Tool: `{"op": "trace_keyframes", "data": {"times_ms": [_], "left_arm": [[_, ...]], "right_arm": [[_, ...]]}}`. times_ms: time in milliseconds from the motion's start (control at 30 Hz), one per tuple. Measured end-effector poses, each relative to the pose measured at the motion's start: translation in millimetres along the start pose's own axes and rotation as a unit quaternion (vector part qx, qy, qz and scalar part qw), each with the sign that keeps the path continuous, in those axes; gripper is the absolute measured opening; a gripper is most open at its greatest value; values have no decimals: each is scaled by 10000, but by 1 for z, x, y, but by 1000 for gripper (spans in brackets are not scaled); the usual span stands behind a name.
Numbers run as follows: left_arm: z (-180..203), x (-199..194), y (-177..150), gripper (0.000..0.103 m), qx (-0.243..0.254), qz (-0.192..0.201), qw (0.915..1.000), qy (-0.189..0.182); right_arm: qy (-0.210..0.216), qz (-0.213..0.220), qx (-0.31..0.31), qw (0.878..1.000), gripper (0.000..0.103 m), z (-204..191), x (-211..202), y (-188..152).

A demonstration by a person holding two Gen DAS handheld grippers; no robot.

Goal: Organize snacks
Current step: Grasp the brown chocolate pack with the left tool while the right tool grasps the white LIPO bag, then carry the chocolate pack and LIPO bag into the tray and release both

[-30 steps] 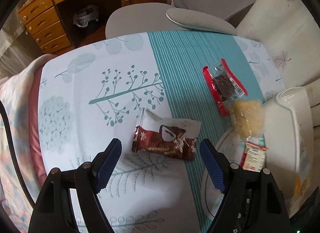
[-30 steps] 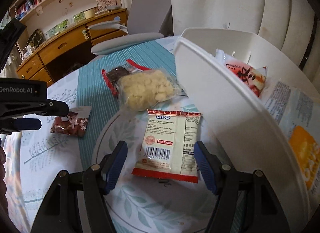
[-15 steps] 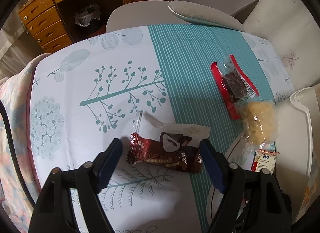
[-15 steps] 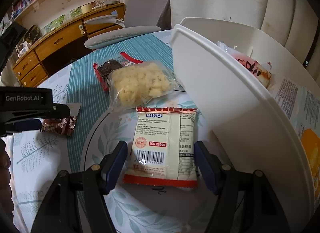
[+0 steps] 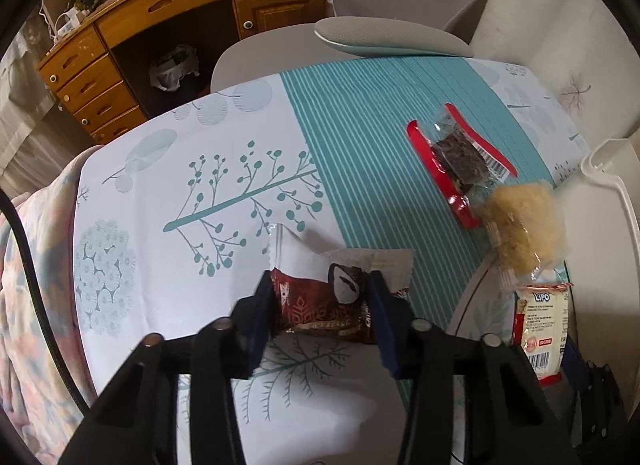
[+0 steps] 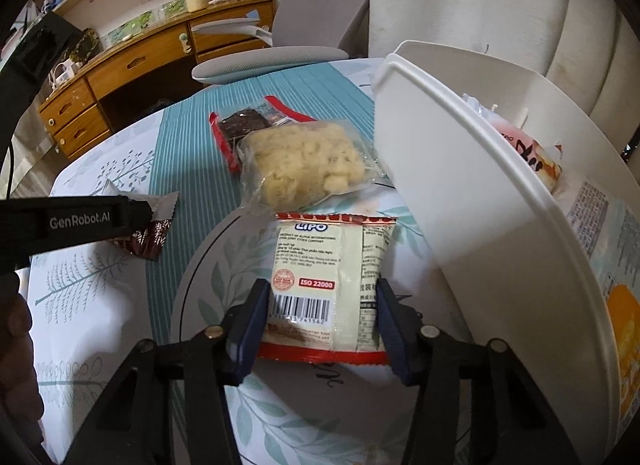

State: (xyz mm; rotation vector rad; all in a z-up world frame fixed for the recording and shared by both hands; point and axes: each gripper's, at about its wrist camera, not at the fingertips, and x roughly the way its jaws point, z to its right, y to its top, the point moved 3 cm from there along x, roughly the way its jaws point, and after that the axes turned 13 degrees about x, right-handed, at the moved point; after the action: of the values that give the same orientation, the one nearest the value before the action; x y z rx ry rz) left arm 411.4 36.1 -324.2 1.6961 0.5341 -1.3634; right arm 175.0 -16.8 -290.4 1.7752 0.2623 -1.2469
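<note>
The white bin (image 6: 472, 201) stands at the right edge of the table (image 5: 168, 185) with some packets already in it, so both snacks in hand should end up there. The right gripper (image 6: 320, 317) is closing on the white-and-red Lipo packet (image 6: 332, 265) lying flat just beside the bin wall — pads touching its long edges, so squeeze gently and lift straight before swinging over the rim. The left gripper (image 5: 320, 305) is closing on the brown chocolate packet (image 5: 320, 305) lying on the cloth, fingers pinching its body — hold the filled middle, not the loose foil flap.

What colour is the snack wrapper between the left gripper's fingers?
Dark reddish-brown with white parts, on the chocolate snack wrapper. The left wrist view shows it best.
</note>
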Motion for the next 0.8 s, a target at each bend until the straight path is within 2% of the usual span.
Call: {"op": "trace_keyframes", "data": {"times_ms": [67, 333, 600, 800], "left_arm": [[0, -1, -2, 39, 45, -1, 10000, -42], [-1, -12, -22, 35, 123, -124, 9994, -283], [2, -36, -63, 30, 265, -333, 9986, -307], [1, -66, -96, 29, 173, -351, 9984, -408]], "right_arm": [[25, -83, 26, 10000, 47, 1, 0, 1], [282, -629, 345, 9970, 47, 3, -9, -5], [338, -1126, 490, 9919, 47, -2, -34, -42], [354, -1451, 384, 9880, 47, -9, -59, -72]]}}
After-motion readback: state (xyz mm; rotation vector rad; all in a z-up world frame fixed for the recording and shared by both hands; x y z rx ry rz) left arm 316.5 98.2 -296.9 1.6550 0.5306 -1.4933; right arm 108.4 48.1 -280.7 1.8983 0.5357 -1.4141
